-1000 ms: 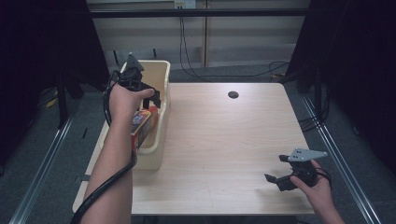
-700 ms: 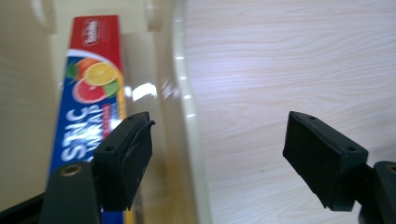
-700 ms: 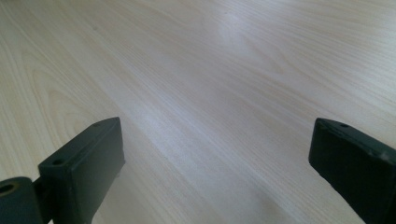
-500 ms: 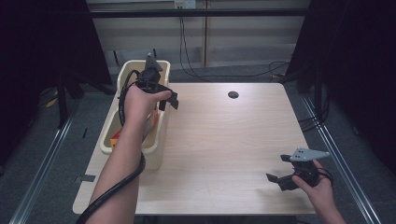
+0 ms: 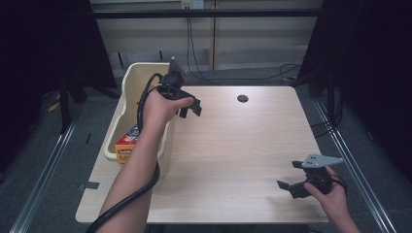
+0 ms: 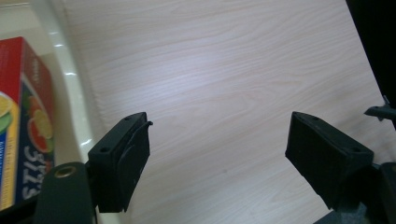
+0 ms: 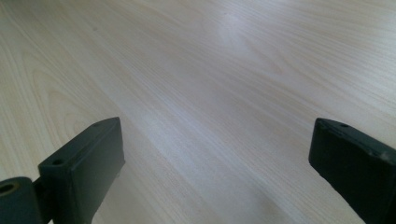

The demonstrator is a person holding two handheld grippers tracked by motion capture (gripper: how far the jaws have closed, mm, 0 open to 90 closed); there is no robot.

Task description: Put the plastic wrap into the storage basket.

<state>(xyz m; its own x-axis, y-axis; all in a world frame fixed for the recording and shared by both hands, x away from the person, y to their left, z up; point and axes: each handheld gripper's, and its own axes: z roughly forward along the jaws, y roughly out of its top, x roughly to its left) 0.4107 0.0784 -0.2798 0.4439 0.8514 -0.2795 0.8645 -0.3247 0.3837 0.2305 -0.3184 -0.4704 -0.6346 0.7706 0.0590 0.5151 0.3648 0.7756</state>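
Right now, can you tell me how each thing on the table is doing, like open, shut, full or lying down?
Left black claw: open, nothing between its jaws, which have just been opening, above the table beside the bin.
Right black claw: open, holding nothing, low over the table's near right corner.
Cream plastic bin: upright at the table's left edge, one box inside.
Red and yellow cardboard box: inside the bin, closed.
Pale wooden table: bare, one dark round hole.

A: Any readable text?
B: Just on the box (image 6: 21,126) in the bin (image 6: 77,121). Left gripper view shows big white letters on its blue face, sideways, roughly "STIC", cut off at the edge.
A: Brand?
B: Can't tell. In the high view the print on the box (image 5: 127,143) is too small.
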